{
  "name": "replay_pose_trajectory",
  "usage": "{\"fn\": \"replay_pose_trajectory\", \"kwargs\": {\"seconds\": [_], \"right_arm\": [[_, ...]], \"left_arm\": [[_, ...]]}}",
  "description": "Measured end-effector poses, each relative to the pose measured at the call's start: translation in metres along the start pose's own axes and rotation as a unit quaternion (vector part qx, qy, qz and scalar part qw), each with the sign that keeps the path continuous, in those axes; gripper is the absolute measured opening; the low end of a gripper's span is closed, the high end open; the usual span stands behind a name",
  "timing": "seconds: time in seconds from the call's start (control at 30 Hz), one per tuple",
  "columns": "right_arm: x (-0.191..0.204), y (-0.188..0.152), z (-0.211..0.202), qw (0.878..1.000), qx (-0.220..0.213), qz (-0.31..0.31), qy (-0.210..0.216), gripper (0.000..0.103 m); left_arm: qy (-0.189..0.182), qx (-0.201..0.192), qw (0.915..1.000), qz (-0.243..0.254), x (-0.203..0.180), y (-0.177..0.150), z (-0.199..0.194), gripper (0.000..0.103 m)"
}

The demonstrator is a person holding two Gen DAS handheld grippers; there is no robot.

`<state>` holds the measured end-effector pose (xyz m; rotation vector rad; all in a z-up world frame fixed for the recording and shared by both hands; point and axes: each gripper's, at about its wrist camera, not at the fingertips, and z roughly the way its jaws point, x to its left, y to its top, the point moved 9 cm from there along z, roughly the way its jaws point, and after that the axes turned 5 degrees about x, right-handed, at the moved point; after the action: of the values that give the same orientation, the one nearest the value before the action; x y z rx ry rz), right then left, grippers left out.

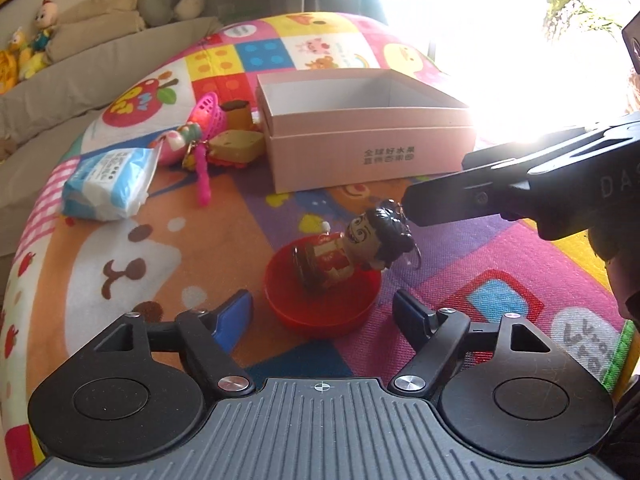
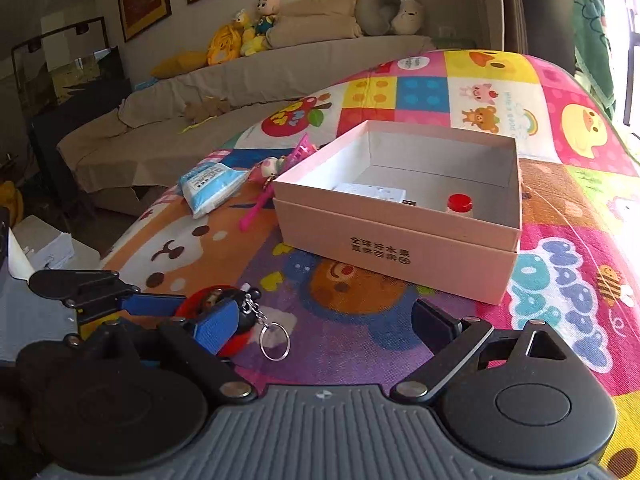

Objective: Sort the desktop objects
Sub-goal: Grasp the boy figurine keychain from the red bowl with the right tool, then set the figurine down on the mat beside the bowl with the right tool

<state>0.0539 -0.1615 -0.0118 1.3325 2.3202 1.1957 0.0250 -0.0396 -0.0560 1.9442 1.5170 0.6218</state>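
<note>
Figurine [image 1: 352,250], a small keychain doll with black hair, a painted face and a red-and-gold body, lay tilted on its side in a red bowl [image 1: 320,312] on the colourful mat [image 1: 192,240], its metal ring [image 2: 275,339] hanging over the rim. The left gripper [image 1: 323,312] stood wide around the bowl. The right gripper [image 2: 328,320] was also spread wide and held nothing, near the pink box [image 2: 396,240].

Right gripper [image 2: 326,322] low over patterned mat [image 2: 560,280], jaws spread wide, figurine keychain [image 2: 248,304] in red bowl [image 2: 208,300] by its left finger, left gripper [image 2: 160,306] alongside, pink box [image 2: 400,236] beyond holding red-capped bottle [image 2: 460,205], tissue pack [image 2: 210,190] far left
</note>
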Motion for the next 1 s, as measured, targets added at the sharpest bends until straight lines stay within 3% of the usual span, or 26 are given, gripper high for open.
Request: {"fn": "replay_pose_trajectory", "kwargs": {"seconds": [0.07, 0.17, 0.23, 0.27, 0.3, 0.33, 0.6, 0.87, 0.93, 1.0], "right_arm": [[0.017, 0.005, 0.005, 0.999, 0.007, 0.001, 0.04, 0.092], [0.033, 0.004, 0.019, 0.998, 0.034, -0.004, 0.061, 0.077], [0.04, -0.001, 0.028, 0.996, 0.055, -0.008, 0.063, 0.055], [0.041, -0.003, 0.031, 0.996, 0.063, -0.009, 0.063, 0.049], [0.041, -0.005, 0.032, 0.996, 0.067, -0.008, 0.064, 0.036], [0.04, -0.005, 0.031, 0.996, 0.068, -0.005, 0.065, 0.031], [0.004, 0.012, -0.01, 0.999, 0.006, 0.024, 0.031, 0.031], [-0.06, -0.016, -0.02, 0.996, 0.021, 0.074, -0.05, 0.033], [-0.072, -0.023, -0.022, 0.993, 0.016, 0.071, -0.088, 0.045], [-0.081, -0.027, -0.026, 0.99, 0.006, 0.067, -0.121, 0.073]], "left_arm": [[0.0, -0.001, 1.0, 0.001, 0.0, 0.0, 0.0, 0.084], [0.002, -0.002, 1.0, 0.006, -0.002, 0.0, 0.0, 0.087], [-0.002, -0.002, 1.0, 0.0, 0.0, 0.0, 0.0, 0.09], [-0.004, -0.002, 1.0, -0.001, 0.0, 0.0, 0.0, 0.091], [-0.005, -0.001, 1.0, -0.001, 0.0, -0.001, 0.0, 0.092], [-0.005, -0.001, 1.0, -0.001, 0.0, -0.001, 0.0, 0.093], [-0.004, 0.001, 1.0, -0.003, 0.001, -0.001, 0.002, 0.097], [0.002, 0.005, 1.0, -0.004, 0.001, -0.001, 0.003, 0.1], [0.003, 0.006, 1.0, -0.004, 0.001, -0.001, 0.003, 0.1], [0.005, 0.007, 1.0, -0.005, 0.001, -0.001, 0.003, 0.101]]}}
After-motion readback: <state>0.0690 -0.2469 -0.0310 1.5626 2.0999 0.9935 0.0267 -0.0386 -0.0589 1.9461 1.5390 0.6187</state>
